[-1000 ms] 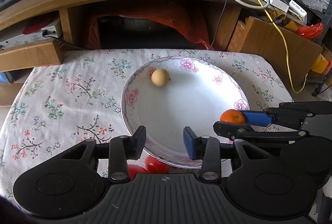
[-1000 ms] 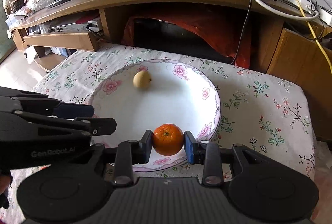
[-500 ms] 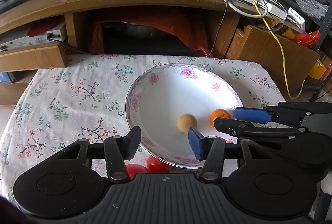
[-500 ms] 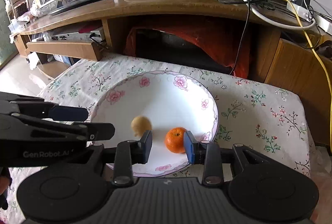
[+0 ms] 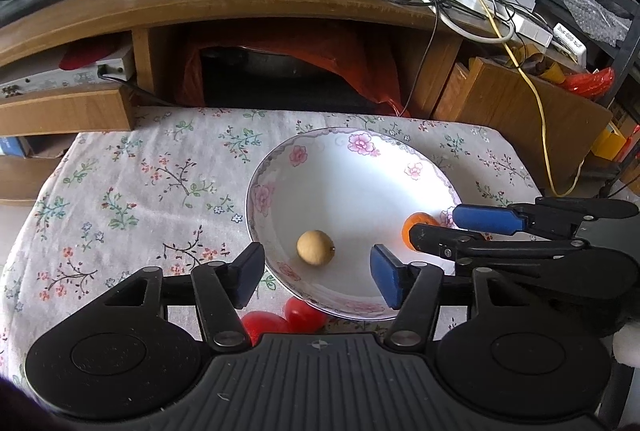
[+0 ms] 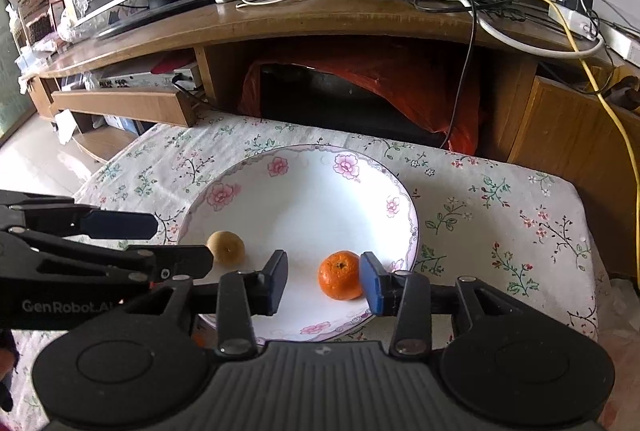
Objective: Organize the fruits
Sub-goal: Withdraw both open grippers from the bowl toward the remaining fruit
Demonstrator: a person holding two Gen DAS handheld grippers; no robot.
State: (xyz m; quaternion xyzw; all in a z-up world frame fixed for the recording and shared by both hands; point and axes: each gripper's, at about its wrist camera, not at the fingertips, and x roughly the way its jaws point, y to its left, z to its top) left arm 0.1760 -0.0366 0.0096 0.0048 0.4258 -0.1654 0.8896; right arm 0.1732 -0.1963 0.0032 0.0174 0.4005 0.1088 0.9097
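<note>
Fruits first: nearest us, our left gripper (image 5: 316, 277) gapes empty over the red fruits (image 5: 282, 317) by the plate (image 6: 304, 199). Our right gripper (image 6: 324, 281) has just opened, leaving the orange (image 6: 340, 275) in it; the yellowish fruit (image 6: 226, 247) has rolled forward. The red ones likely follow.

The right gripper (image 6: 324, 281) stands open around the mandarin (image 6: 340, 275), which sits in the floral plate (image 6: 316, 207) near a tan fruit (image 6: 226, 247).
</note>
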